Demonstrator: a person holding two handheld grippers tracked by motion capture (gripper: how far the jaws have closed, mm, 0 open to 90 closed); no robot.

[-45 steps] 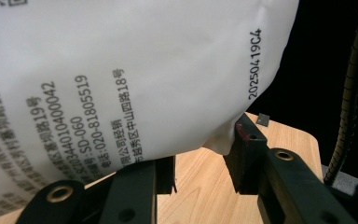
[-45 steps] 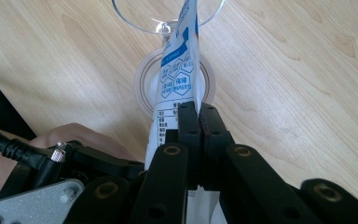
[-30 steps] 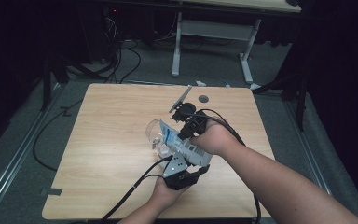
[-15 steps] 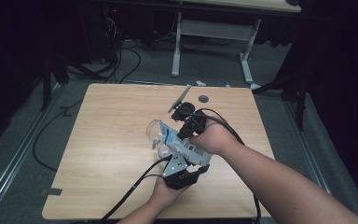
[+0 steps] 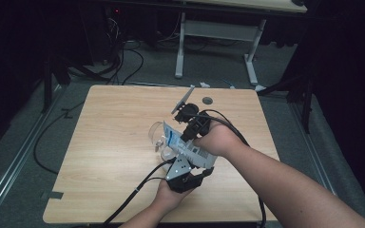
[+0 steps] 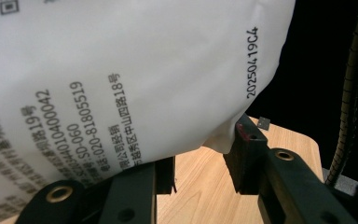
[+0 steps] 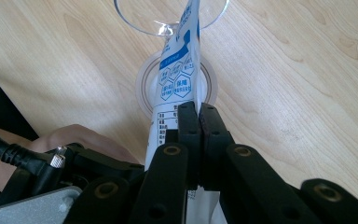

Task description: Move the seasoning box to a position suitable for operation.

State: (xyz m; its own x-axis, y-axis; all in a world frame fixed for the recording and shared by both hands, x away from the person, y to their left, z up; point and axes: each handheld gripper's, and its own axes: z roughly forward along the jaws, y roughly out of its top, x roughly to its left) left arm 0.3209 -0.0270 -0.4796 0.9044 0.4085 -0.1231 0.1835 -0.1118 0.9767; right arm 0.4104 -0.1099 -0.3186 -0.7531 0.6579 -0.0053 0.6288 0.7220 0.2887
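Nothing is shifting since before: right tool (image 7: 199,122) is pinching white pouch (image 5: 186,145); left tool (image 6: 200,163) is gripping its base over table (image 5: 104,142).

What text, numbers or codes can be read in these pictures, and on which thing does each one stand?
"20250419C4": on the white pouch, near its edge, in the left gripper view.
"SD-060" and "020-81805519": on the same pouch.
"104000042": there too; its first digits are cut off.
Chinese address lines ending in "18号" and "19号": same pouch, only partly legible.
QR code at the pouch's top corner: cut off.
Blue hexagon labels on the pouch in the right gripper view: too small to read.
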